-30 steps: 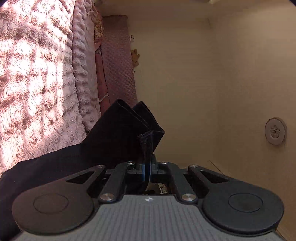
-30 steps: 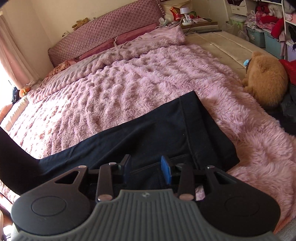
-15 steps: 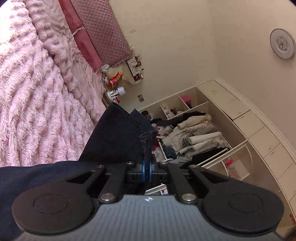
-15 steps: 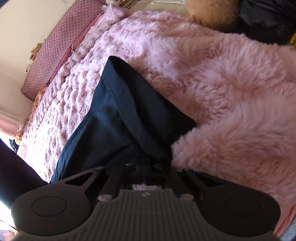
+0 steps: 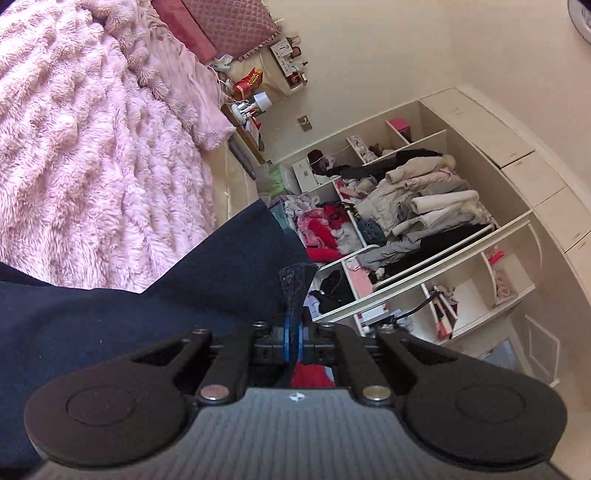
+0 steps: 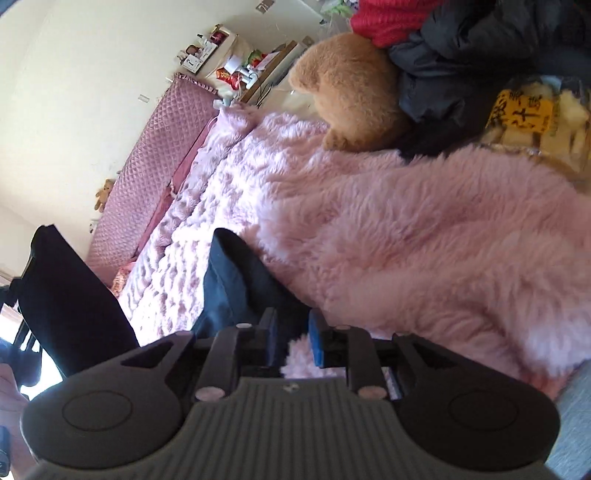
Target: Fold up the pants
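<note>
Left wrist view. The left gripper [image 5: 294, 341] has its blue-padded jaws pressed together on a narrow fold of the dark navy cloth pants [image 5: 229, 273]; a pinched tab of fabric stands up just past the pads. From the clamp the pants spread leftward and toward the near left corner of the view, one flat corner of cloth rising beyond the jaws. To the left lies the fluffy pink plush bed blanket [image 5: 92, 155], the pants hanging over its near edge. At the far end of the bed — a quilted mauve headboard cushion [image 5: 229, 26]. On the right stands an open cream-coloured wardrobe shelf unit [image 5: 436, 229], stuffed with piled pale jackets and red and pink garments.

Right wrist view. The right gripper [image 6: 293, 341] has a clear gap between its blue pads, and the jaws are opening. Pink blanket pile shows through the gap; a folded end of the dark pants [image 6: 236, 280] sits just beyond the left pad, and I cannot tell whether the pad touches it. This part of the pants lies flat on the pink blanket [image 6: 424, 258], running away from the gripper toward the far side. At the left edge a second stretch of the dark cloth [image 6: 70, 302] hangs in the air, raised above the bed. Far right — a tan plush teddy bear [image 6: 351, 96] rests against a heap of dark and red clothing [image 6: 480, 48] at the blanket's far edge.
</note>
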{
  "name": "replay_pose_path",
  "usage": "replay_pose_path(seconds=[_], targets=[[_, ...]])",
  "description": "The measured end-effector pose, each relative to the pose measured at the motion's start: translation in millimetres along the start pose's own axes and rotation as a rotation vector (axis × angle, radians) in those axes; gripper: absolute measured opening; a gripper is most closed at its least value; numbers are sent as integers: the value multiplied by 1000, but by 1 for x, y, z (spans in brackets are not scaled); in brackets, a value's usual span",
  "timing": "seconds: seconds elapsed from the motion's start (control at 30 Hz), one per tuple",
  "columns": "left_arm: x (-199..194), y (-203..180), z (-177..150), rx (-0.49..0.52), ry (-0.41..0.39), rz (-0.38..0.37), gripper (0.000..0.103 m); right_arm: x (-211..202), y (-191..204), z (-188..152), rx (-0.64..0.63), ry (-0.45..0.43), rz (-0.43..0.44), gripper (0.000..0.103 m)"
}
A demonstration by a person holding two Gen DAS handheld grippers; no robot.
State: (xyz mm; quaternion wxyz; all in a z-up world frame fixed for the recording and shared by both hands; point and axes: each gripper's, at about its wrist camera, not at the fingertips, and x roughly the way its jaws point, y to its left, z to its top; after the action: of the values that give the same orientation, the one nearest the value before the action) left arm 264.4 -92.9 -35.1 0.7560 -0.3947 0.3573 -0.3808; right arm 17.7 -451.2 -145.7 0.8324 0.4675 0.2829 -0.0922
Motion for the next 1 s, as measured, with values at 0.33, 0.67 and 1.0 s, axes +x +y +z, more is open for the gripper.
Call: replay_pose_path(seconds=[0.33,0.67,1.0], targets=[[63,6,-96,225,108,262,3,-20,4,6,33,-71,40,16],[69,-27,-162,608,281,314,69,-26,0,5,57,-68,31,17],[-68,-48,-99,492,74,399,78,-26,29,7,-25,-63,23,19]])
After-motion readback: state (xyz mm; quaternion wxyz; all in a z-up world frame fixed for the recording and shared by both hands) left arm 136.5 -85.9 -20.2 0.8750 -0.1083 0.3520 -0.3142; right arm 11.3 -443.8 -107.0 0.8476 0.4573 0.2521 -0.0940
